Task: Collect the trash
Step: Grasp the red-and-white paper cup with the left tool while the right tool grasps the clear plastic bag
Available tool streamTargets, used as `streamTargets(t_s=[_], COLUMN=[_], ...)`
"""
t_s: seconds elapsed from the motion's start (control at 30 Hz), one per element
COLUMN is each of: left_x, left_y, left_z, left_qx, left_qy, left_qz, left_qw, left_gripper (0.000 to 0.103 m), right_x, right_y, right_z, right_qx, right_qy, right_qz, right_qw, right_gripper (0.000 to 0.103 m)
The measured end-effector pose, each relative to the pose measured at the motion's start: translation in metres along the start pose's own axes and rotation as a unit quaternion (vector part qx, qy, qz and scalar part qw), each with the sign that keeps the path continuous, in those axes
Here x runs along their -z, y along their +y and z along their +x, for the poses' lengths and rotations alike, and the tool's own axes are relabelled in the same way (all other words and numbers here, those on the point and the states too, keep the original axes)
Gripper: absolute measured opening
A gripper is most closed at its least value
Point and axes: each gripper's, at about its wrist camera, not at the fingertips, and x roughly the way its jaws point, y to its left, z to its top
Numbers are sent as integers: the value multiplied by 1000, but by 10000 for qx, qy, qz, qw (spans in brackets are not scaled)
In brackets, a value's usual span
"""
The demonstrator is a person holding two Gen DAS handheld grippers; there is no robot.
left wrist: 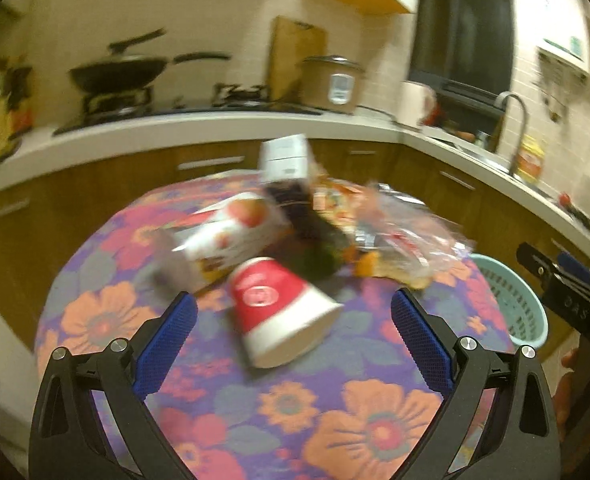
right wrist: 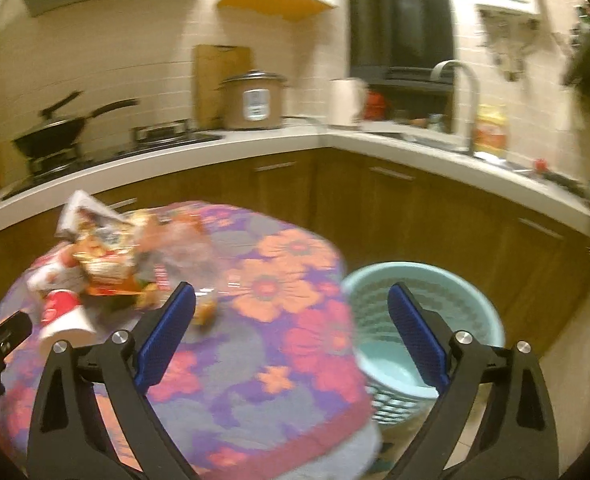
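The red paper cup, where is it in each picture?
Left wrist view: the red paper cup lies on its side in the middle, between the open left gripper fingers.
Right wrist view: the cup sits far left, by the trash pile.
Shared landmark: the teal basket beside the flowered table.

- The left gripper (left wrist: 293, 312) has two black plastic arms that widen toward the camera, each with a long cut-out slot.
- Its fingers (left wrist: 167, 344) carry bright blue pads with a fine ribbed grid texture.
- Round silver screw heads sit in pairs at each finger's pivot.
- The right gripper (right wrist: 291, 306) is built the same: black frame, blue textured pads, silver screws.
- Seen from the left wrist camera, its black body shows pale lettering, too blurred to read.
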Motion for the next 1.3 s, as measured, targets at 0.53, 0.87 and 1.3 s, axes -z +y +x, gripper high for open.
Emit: streamTargets(t_s=[0.53, 0.87, 1.3], left_x=[-8, -5, -12], left_y=[40, 35, 17], left_z=[70, 93, 54], left_qx=[177, 422, 433], left_qy=[1144, 1322, 855], left_qz=[-937, -1153, -429], left_qw=[9888, 9836, 9945], left_gripper=[85, 71, 0], right_x=[-27, -22, -22], right_y=[8, 30, 33], right_z=[128, 143, 108], right_qx=[-1451, -1791, -1963], right_qy=[1130, 1579, 1112], right_qz=[211, -192, -304], right_qw=[9827, 9709, 9737], right_gripper=[84, 45, 8])
